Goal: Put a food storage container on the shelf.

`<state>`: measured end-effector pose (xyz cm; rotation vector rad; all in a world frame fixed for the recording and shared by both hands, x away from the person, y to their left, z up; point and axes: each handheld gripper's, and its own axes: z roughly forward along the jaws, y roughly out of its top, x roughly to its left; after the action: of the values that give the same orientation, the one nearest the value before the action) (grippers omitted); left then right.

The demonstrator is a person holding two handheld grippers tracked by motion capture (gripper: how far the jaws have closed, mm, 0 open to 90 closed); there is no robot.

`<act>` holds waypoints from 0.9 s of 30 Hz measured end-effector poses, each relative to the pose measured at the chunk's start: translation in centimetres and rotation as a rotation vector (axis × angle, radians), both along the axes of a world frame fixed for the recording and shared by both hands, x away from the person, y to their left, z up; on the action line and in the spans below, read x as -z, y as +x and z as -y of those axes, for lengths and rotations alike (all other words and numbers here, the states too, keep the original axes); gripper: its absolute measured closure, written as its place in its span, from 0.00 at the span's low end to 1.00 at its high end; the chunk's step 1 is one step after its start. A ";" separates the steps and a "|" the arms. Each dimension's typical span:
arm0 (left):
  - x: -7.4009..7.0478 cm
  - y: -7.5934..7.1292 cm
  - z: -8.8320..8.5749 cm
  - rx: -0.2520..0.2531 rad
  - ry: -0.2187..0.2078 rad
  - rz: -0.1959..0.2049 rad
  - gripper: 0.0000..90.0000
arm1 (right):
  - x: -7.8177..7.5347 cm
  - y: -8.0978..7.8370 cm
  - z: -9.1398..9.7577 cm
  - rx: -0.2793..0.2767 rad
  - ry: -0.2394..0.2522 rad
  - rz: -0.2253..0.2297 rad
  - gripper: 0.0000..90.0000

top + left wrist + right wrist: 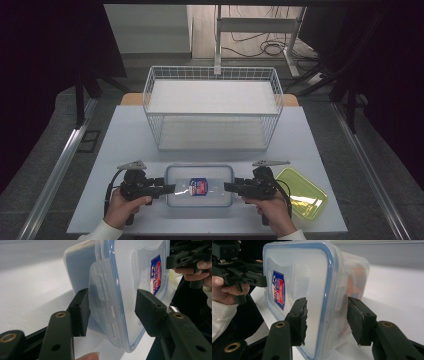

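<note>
A clear lidded food container is lying near the table's front edge. The left gripper and right gripper are straddling its end clasps, jaws spread, not clamping.

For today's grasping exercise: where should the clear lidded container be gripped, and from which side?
Probably at the short ends of the container, one gripper from each side. The long box spans between the left gripper and right gripper, and each end's latch flap and blue-lined lid rim fit between open jaws.
</note>
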<state>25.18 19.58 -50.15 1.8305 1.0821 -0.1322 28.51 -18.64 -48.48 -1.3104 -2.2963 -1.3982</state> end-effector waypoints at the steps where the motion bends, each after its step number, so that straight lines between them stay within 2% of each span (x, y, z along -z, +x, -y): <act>1: 0.0 0.0 0.0 -0.003 -0.002 0.000 0.53 | 0.0 0.0 0.0 0.004 0.005 -0.004 0.58; 8: -0.1 -0.5 0.1 -0.012 0.000 0.005 0.53 | 0.1 -0.2 0.2 0.017 0.029 -0.022 0.59; 17: -0.3 -0.6 0.2 -0.013 0.004 0.009 0.53 | 0.0 -0.4 0.2 0.017 0.030 -0.007 0.59; 24: -1.2 -0.8 0.3 -0.010 0.014 0.039 0.53 | -0.9 -0.6 0.3 0.011 0.028 0.031 0.59; 27: -1.6 -0.8 0.4 -0.011 0.021 0.038 0.53 | -1.4 -0.7 0.3 0.009 0.024 0.050 0.59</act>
<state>24.42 19.17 -48.55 1.8379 1.0703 -0.0793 27.85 -18.93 -47.08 -1.2950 -2.3003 -1.4737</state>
